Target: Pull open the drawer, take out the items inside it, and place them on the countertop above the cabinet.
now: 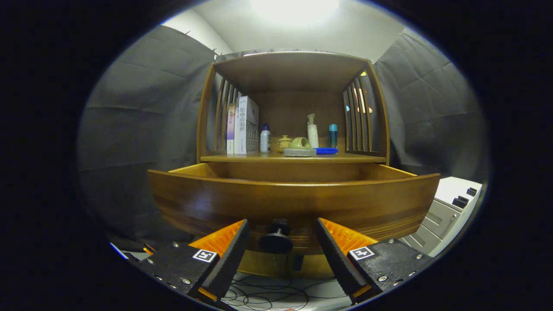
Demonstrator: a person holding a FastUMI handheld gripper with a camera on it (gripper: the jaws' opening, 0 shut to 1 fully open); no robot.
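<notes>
The gripper (281,248) stands open, its fingers either side of the black knob (276,239) without touching it. The drawer (293,198) looks pulled well out; its contents are hidden behind the front panel. Best to lift up over that panel before reaching in, then carry items to the table (358,159) beyond.

Wooden drawer (293,201) pulled open, black round knob (276,241) between spread tongs (281,244)

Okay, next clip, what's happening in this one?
A person's handheld gripper faces a wooden cabinet. Its drawer is already pulled out, and the black knob sits between the open fingers, which do not touch it. What lies inside the drawer is hidden behind its front. On the countertop above stand books, small bottles and a green cup on its side.
</notes>
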